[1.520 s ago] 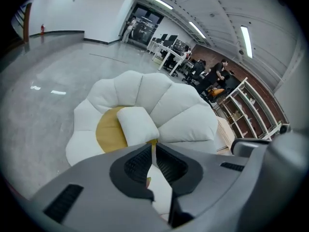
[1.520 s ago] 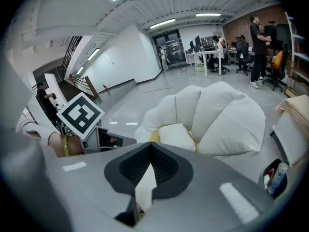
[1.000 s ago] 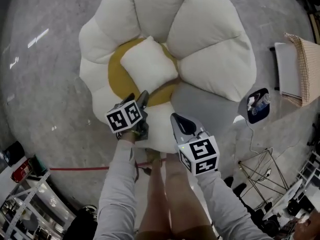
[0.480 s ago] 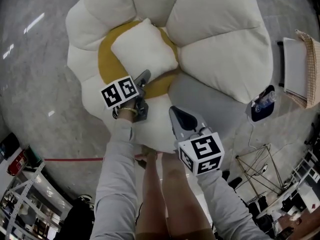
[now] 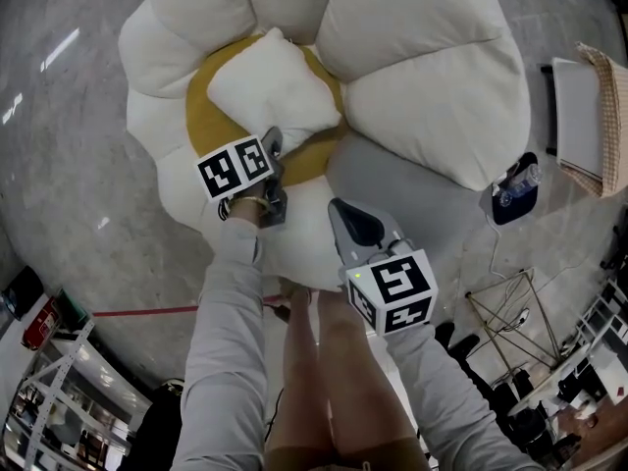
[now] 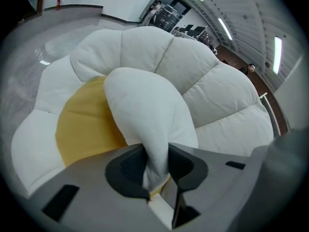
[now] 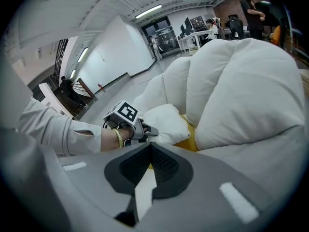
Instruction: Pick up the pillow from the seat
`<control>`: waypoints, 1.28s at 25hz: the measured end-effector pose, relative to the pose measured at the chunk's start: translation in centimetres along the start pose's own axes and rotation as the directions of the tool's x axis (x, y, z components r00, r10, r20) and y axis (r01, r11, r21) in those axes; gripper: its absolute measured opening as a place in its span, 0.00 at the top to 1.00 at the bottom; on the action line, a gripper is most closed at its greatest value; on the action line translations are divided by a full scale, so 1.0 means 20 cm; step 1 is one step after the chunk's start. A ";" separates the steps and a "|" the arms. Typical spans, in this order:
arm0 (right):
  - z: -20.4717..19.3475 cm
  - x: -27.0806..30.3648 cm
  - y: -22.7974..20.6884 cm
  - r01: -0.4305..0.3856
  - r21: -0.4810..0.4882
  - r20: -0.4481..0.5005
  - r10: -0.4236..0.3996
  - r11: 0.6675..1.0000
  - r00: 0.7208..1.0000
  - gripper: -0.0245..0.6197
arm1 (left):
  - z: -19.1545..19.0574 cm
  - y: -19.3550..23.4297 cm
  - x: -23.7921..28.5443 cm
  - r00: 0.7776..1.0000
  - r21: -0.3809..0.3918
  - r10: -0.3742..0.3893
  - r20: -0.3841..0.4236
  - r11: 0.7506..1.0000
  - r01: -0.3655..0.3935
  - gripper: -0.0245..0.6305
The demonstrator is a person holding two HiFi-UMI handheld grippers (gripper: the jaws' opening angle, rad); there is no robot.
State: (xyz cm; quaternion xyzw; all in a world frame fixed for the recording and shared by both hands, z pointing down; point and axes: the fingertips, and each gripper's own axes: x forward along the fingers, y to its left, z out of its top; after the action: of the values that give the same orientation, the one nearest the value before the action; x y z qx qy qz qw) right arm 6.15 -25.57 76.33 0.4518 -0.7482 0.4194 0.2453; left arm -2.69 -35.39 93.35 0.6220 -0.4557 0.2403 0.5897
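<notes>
A white square pillow (image 5: 273,91) lies on the yellow middle (image 5: 201,116) of a flower-shaped seat with fat white petals (image 5: 432,96). My left gripper (image 5: 273,143) is at the pillow's near corner. In the left gripper view its jaws are closing, and the pads (image 6: 130,170) pinch that corner of the pillow (image 6: 145,110) between them, above the yellow cushion (image 6: 82,124). My right gripper (image 5: 339,212) hovers over the seat's front petal, shut with nothing in it (image 7: 150,146). From there the pillow (image 7: 166,122) and the left gripper (image 7: 145,129) show ahead.
A small dark side table (image 5: 510,199) with a bottle stands right of the seat, with a woven chair (image 5: 599,116) beyond it. A wire stand (image 5: 510,332) is at lower right. Shelving (image 5: 49,400) and a red floor line (image 5: 147,310) lie at lower left.
My left gripper has moved forward to the pillow and its jaws have closed on the near corner. The right gripper has stayed over the front petal.
</notes>
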 end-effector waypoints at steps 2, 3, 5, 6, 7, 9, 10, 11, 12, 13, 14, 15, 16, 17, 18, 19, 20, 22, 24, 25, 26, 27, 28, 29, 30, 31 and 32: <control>0.01 -0.02 0.01 0.006 -0.002 0.004 -0.006 1.000 1.000 0.96 | 0.01 -0.03 -0.03 1.000 0.011 -0.022 0.001 1.000 0.022 0.81; 0.02 -0.03 0.01 0.009 -0.004 0.008 -0.009 1.000 1.000 0.96 | 0.02 -0.05 -0.05 0.999 0.016 -0.032 0.002 0.999 0.032 0.82; 0.04 -0.05 0.02 0.014 -0.008 0.017 -0.014 1.000 1.000 0.96 | 0.02 -0.07 -0.10 0.999 0.032 -0.043 0.009 0.999 0.042 0.83; 0.05 -0.06 0.03 0.016 -0.011 0.023 -0.016 1.000 1.000 0.96 | 0.02 -0.08 -0.13 0.999 0.038 -0.048 0.013 0.998 0.047 0.83; 0.05 -0.08 0.04 0.020 -0.014 0.028 -0.019 1.000 0.999 0.96 | 0.02 -0.09 -0.16 0.998 0.040 -0.055 0.017 0.998 0.054 0.83; 0.07 -0.11 0.06 0.027 -0.019 0.038 -0.026 0.999 0.999 0.96 | 0.01 -0.11 -0.22 0.997 0.036 -0.071 0.024 0.997 0.070 0.83; 0.08 -0.12 0.08 0.030 -0.021 0.043 -0.029 0.999 0.999 0.96 | 0.01 -0.12 -0.25 0.997 0.034 -0.079 0.028 0.996 0.078 0.83; 0.08 -0.14 0.09 0.033 -0.022 0.048 -0.032 0.999 0.998 0.96 | 0.00 -0.13 -0.29 0.996 0.033 -0.085 0.032 0.996 0.084 0.83; 0.09 -0.16 0.10 0.036 -0.024 0.053 -0.034 0.999 0.998 0.96 | -0.01 -0.14 -0.32 0.995 0.032 -0.089 0.035 0.996 0.088 0.83; 0.10 -0.18 0.12 0.037 -0.027 0.057 -0.036 0.999 0.998 0.96 | -0.02 -0.14 -0.36 0.995 0.032 -0.091 0.037 0.995 0.090 0.83; 0.10 -0.20 0.14 0.039 -0.031 0.062 -0.037 0.999 0.997 0.96 | -0.03 -0.14 -0.39 0.995 0.034 -0.091 0.038 0.995 0.090 0.83; 0.10 -0.22 0.16 0.039 -0.035 0.067 -0.037 0.999 0.997 0.96 | -0.04 -0.14 -0.43 0.995 0.040 -0.090 0.040 0.995 0.089 0.83; 0.10 -0.24 0.19 0.040 -0.040 0.071 -0.037 0.998 0.997 0.96 | -0.05 -0.14 -0.47 0.995 0.046 -0.089 0.042 0.995 0.087 0.83; 0.10 -0.27 0.21 0.041 -0.044 0.074 -0.037 0.998 0.997 0.96 | -0.07 -0.15 -0.52 0.995 0.051 -0.089 0.044 0.995 0.087 0.83; 0.10 -0.29 0.24 0.041 -0.048 0.078 -0.037 0.998 0.996 0.96 | -0.08 -0.15 -0.56 0.995 0.055 -0.091 0.046 0.995 0.089 0.83; 0.09 -0.32 0.27 0.041 -0.051 0.082 -0.037 0.998 0.996 0.96 | -0.10 -0.15 -0.61 0.994 0.056 -0.094 0.049 0.994 0.091 0.83; 0.09 -0.35 0.29 0.041 -0.055 0.088 -0.037 0.998 0.995 0.96 | -0.12 -0.16 -0.65 0.994 0.056 -0.098 0.053 0.994 0.095 0.83; 0.09 -0.41 0.35 0.043 -0.063 0.098 -0.036 0.997 0.995 0.96 | -0.15 -0.18 -0.74 0.992 0.052 -0.108 0.063 0.993 0.105 0.83; 0.08 -0.47 0.40 0.044 -0.074 0.106 -0.036 0.996 0.994 0.96 | -0.19 -0.20 -0.84 0.990 0.047 -0.119 0.075 0.992 0.115 0.83; 0.08 -0.51 0.43 0.046 -0.079 0.112 -0.037 0.996 0.993 0.96 | -0.21 -0.21 -0.88 0.989 0.047 -0.123 0.080 0.992 0.119 0.83; 0.08 -0.54 0.46 0.048 -0.084 0.119 -0.037 0.995 0.992 0.96 | -0.23 -0.22 -0.93 0.988 0.046 -0.126 0.086 0.991 0.122 0.83; 0.07 -0.58 0.48 0.051 -0.088 0.125 -0.039 0.995 0.991 0.96 | -0.26 -0.23 -0.97 0.988 0.046 -0.128 0.089 0.991 0.124 0.83; 0.07 -0.62 0.51 0.054 -0.089 0.131 -0.042 0.995 0.990 0.96 | -0.28 -0.24 -1.02 0.987 0.044 -0.130 0.092 0.991 0.126 0.83; 0.06 -0.66 0.53 0.057 -0.090 0.137 -0.045 0.994 0.990 0.96 | -0.31 -0.25 -1.06 0.987 0.041 -0.133 0.094 0.991 0.129 0.83; 0.06 -0.69 0.56 0.060 -0.091 0.141 -0.047 0.994 0.989 0.96 | -0.34 -0.26 -1.11 0.986 0.035 -0.136 0.097 0.990 0.133 0.83; 0.05 -0.73 0.59 0.062 -0.093 0.145 -0.048 0.994 0.988 0.96 | -0.36 -0.27 -1.16 0.985 0.029 -0.138 0.100 0.990 0.136 0.83; 0.05 -0.76 0.61 0.064 -0.097 0.148 -0.049 0.993 0.988 0.96 | -0.39 -0.28 -1.21 0.985 0.024 -0.140 0.103 0.990 0.138 0.83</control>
State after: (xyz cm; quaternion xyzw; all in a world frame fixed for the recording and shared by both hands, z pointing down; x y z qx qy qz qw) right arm 2.53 -16.26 59.41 0.4891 -0.7713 0.3397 0.2247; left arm -7.45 -21.72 71.82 0.6691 -0.4393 0.1694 0.5750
